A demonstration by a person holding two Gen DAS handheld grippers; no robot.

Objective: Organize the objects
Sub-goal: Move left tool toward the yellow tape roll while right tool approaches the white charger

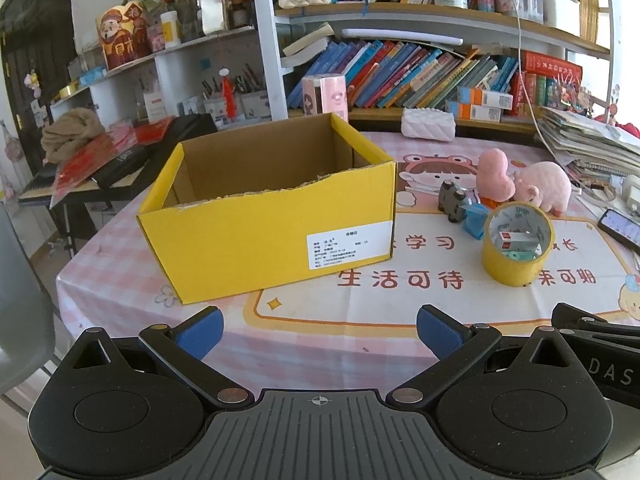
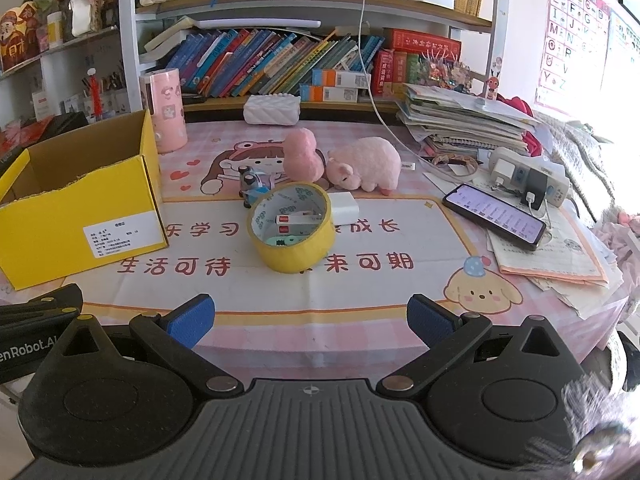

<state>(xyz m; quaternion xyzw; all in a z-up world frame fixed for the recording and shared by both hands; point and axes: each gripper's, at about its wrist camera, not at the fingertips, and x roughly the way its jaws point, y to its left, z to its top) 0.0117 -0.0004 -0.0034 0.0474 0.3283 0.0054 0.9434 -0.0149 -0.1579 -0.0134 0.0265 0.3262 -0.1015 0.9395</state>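
Note:
An open yellow cardboard box point(image 1: 256, 232) point(image 2: 76, 220) stands on the left of the table, its inside mostly hidden. To its right a yellow tape roll point(image 1: 516, 244) point(image 2: 291, 227) stands on its side with a small white box point(image 2: 298, 218) inside. Behind it are a pink plush pig point(image 1: 546, 186) point(image 2: 366, 164), a pink peanut-shaped toy point(image 1: 494, 174) point(image 2: 303, 154), a small toy car point(image 1: 452, 198) point(image 2: 248, 182) and a white block point(image 2: 345, 207). My left gripper point(image 1: 320, 330) is open at the table's near edge. My right gripper point(image 2: 311, 318) is open beside it.
A phone point(image 2: 494, 216) on a charging cable lies at the right beside a power strip point(image 2: 528, 178) and paper stacks point(image 2: 460, 124). A pink cylinder point(image 2: 164, 110) and a white tissue box point(image 2: 272, 109) stand in front of the bookshelves point(image 2: 280, 60). A cluttered side table point(image 1: 100, 160) is far left.

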